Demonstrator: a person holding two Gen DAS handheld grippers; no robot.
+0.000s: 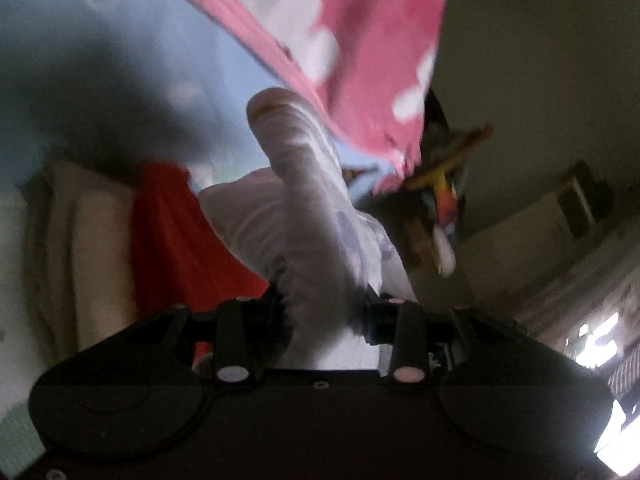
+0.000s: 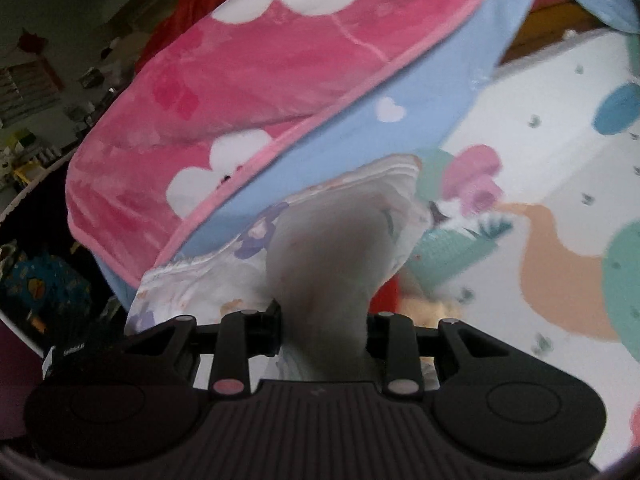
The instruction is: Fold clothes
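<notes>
The white floral garment [image 2: 320,248] hangs bunched between your two grippers, lifted off the patterned bed sheet [image 2: 540,152] so it can drape free for folding. Your left gripper [image 1: 320,312] and right gripper [image 2: 322,320] each pinch a gathered edge. A pink blanket [image 2: 224,80] lies behind.

Dim ceiling [image 1: 520,80], bright window [image 1: 600,344]

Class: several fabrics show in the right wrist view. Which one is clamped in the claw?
The white garment with purple flowers, bunched between the right claw fingers. The pink-and-blue blanket lies behind it and the patterned sheet lies beyond, both ungripped.
</notes>
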